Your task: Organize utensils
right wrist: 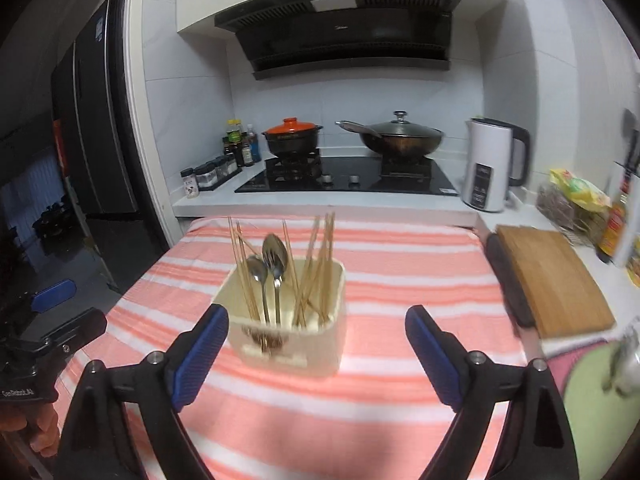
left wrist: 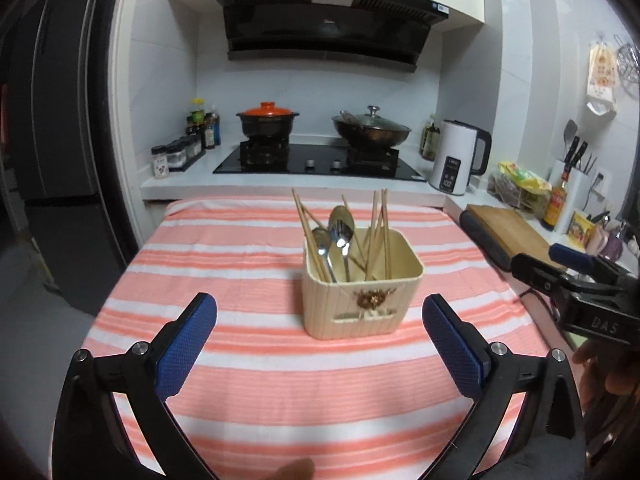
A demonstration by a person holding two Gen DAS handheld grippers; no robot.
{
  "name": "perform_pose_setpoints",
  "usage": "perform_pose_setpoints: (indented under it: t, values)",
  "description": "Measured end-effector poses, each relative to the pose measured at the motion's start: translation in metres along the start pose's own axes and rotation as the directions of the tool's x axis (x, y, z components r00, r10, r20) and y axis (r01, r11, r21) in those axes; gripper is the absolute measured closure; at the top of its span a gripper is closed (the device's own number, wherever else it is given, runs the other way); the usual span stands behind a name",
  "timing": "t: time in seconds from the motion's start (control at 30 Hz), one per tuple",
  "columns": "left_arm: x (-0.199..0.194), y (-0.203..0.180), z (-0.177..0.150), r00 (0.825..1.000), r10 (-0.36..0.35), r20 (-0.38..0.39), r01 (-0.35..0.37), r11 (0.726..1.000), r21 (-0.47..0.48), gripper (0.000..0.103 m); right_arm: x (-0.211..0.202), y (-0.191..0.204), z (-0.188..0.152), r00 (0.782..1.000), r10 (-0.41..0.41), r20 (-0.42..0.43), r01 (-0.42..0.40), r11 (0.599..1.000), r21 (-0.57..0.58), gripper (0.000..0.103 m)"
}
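A cream utensil holder (left wrist: 362,296) stands on the pink striped cloth (left wrist: 240,264). It holds several wooden chopsticks (left wrist: 380,232) and two metal spoons (left wrist: 341,226). My left gripper (left wrist: 320,312) is open and empty, a little in front of the holder. The holder also shows in the right wrist view (right wrist: 296,320), with the chopsticks (right wrist: 320,264) and spoons (right wrist: 274,258) standing in it. My right gripper (right wrist: 316,324) is open and empty, close in front of the holder. The right gripper also shows at the right edge of the left wrist view (left wrist: 560,268).
Behind the table is a counter with a black stove (left wrist: 316,160), an orange-lidded pot (left wrist: 266,120), a wok (left wrist: 370,130) and a white kettle (left wrist: 456,158). A wooden cutting board (right wrist: 552,280) lies to the right. A dark fridge (left wrist: 52,140) stands at the left.
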State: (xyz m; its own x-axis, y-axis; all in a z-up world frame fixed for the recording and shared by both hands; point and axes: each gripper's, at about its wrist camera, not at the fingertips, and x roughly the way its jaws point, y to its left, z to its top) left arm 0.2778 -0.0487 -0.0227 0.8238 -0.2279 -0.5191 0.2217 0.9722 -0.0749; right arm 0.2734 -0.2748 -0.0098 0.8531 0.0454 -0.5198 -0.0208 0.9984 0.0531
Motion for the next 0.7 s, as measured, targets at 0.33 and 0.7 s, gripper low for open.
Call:
perform_pose_setpoints:
  t: [0.33, 0.7]
  values:
    - [-0.061, -0.021, -0.035, 0.990, 0.141, 0.019, -0.142, 0.989, 0.033, 0.000, -0.085, 0.016, -0.047, 0.997, -0.064, 0.047, 0.065, 0.998, -0.008, 0.000]
    - [-0.096, -0.025, -0.044, 0.982, 0.182, 0.055, -0.184, 0.982, 0.039, 0.000, -0.117, 0.040, -0.058, 0.995, -0.055, 0.084, 0.061, 0.996, -0.068, 0.000]
